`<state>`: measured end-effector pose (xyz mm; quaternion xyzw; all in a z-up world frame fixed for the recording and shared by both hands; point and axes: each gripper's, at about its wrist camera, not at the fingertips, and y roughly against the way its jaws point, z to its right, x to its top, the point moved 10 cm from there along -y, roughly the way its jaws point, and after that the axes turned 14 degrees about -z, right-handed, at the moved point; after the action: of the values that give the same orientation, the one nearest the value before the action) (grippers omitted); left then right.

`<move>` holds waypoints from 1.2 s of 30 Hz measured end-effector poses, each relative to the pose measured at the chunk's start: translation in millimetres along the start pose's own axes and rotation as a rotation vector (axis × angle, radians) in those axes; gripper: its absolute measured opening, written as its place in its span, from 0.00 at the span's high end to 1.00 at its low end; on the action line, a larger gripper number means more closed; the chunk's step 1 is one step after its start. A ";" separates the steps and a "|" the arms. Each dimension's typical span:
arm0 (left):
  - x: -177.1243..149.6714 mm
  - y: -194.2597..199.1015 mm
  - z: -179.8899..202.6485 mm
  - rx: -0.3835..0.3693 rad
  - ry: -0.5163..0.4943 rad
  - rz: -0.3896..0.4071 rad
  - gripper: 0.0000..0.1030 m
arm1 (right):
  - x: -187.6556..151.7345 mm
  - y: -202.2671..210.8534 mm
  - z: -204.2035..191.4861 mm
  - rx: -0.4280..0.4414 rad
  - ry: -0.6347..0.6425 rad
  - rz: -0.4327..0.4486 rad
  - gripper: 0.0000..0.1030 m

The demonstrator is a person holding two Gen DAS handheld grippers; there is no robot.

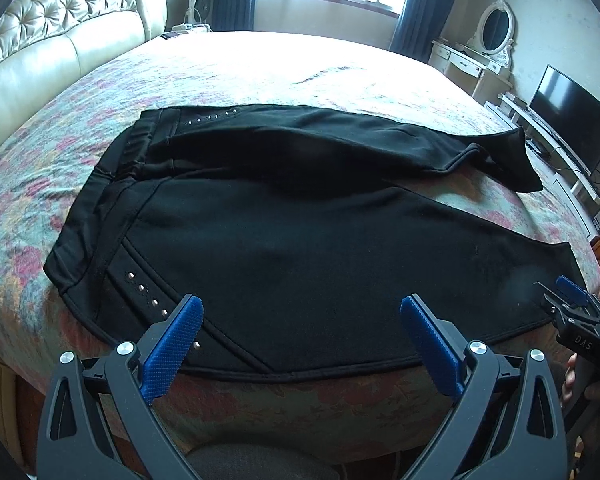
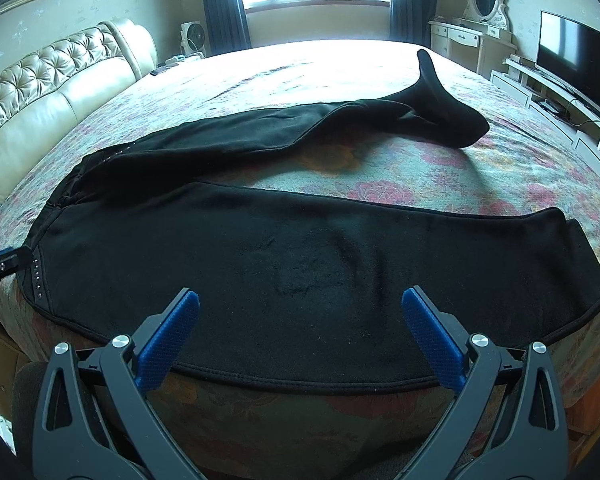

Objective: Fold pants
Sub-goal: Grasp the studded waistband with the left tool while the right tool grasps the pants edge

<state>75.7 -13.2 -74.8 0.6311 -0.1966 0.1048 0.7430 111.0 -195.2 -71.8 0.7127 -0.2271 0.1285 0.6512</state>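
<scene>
The black pants (image 2: pixel 300 264) lie spread along the bed's (image 1: pixel 260 68) near edge, legs apart and unfolded. Both left tongs (image 1: pixel 300 344) and right tongs (image 2: pixel 300 340) gape wide, empty (hovering). Likely next: grip one leg and lay it over the other.

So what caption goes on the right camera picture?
Open right gripper over black pants spread on a flowery bed.

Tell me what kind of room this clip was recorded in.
A home bedroom, most likely: the black pants lie spread on a large bed with a tufted headboard, and a mirrored dressing table stands near the window.
</scene>
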 end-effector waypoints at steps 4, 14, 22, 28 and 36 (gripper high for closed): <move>31.8 -0.2 -25.7 -0.037 -0.021 -0.032 0.04 | 14.3 -2.2 -13.6 0.018 0.038 0.005 0.02; 135.6 -36.9 -152.1 -0.238 0.130 -0.130 0.04 | 69.3 -24.7 -65.0 0.070 0.153 0.008 0.02; 210.1 -111.6 -248.3 -0.274 0.263 -0.208 0.04 | 115.8 -51.5 -93.3 0.088 0.238 0.006 0.02; 242.6 -142.8 -250.5 -0.338 0.198 -0.209 0.04 | 157.7 -65.8 -101.3 0.252 0.314 -0.029 0.02; 247.6 -159.0 -219.8 -0.470 0.067 -0.259 0.05 | 250.0 -103.5 -102.8 0.312 0.623 -0.067 0.02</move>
<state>398.1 150.2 -140.0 0.4573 -0.1082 -0.0189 0.8825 389.4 -127.8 -29.9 0.7370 0.0283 0.3517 0.5765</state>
